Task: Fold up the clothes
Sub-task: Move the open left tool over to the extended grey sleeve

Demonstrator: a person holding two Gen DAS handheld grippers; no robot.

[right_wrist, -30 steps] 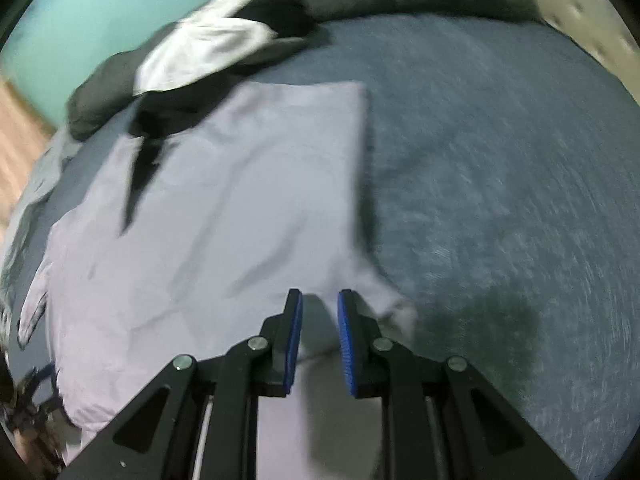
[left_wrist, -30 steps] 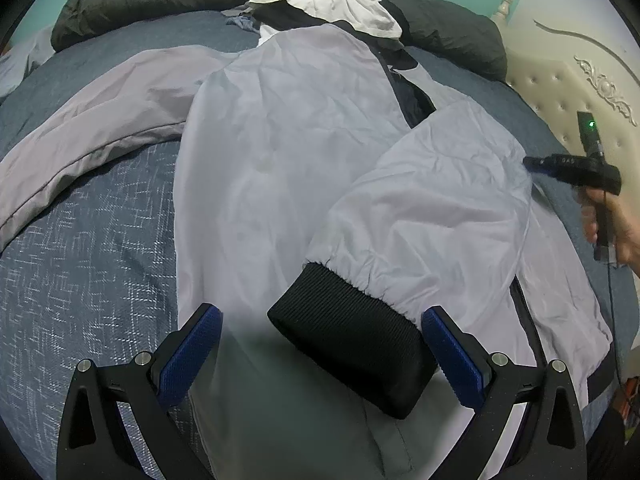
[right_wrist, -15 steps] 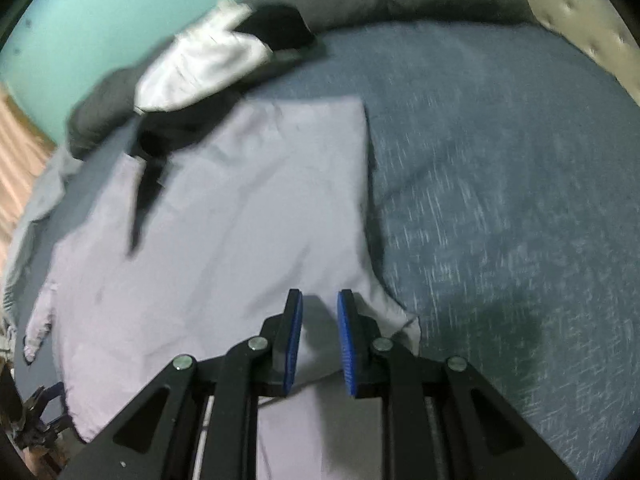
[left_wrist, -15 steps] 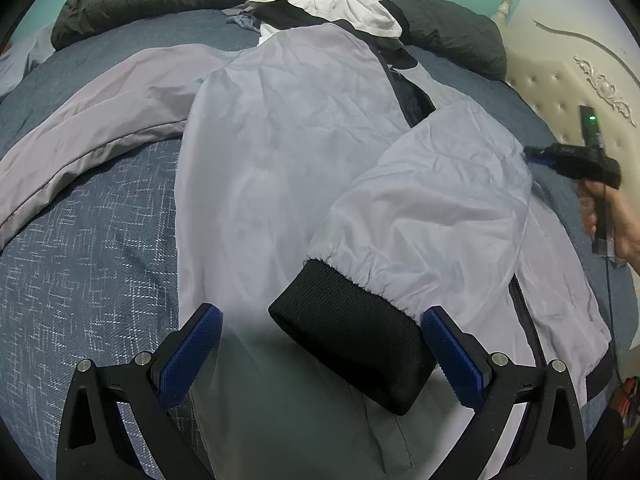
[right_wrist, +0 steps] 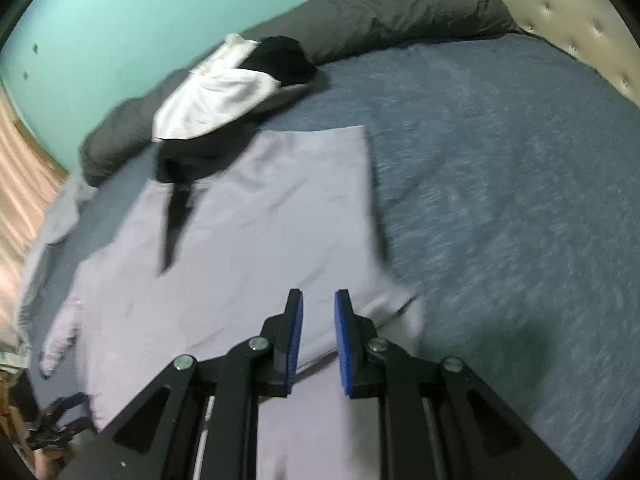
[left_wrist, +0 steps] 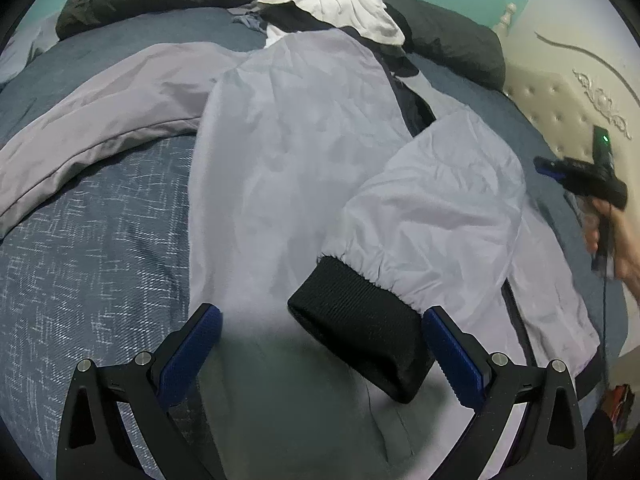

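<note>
A pale lilac-grey nylon jacket (left_wrist: 288, 168) lies spread across the bed's dark blue woven cover (left_wrist: 92, 248). One sleeve is folded over its body, with the black ribbed cuff (left_wrist: 360, 340) at five o'clock. The left hand-held gripper (left_wrist: 320, 354) hovers over that cuff, jaws wide apart and gripping nothing. At three o'clock, the right hand-held gripper (right_wrist: 319, 330) has its jaws narrowing, nothing visibly pinched between them. A white garment (left_wrist: 340, 4) sits at twelve o'clock.
</note>
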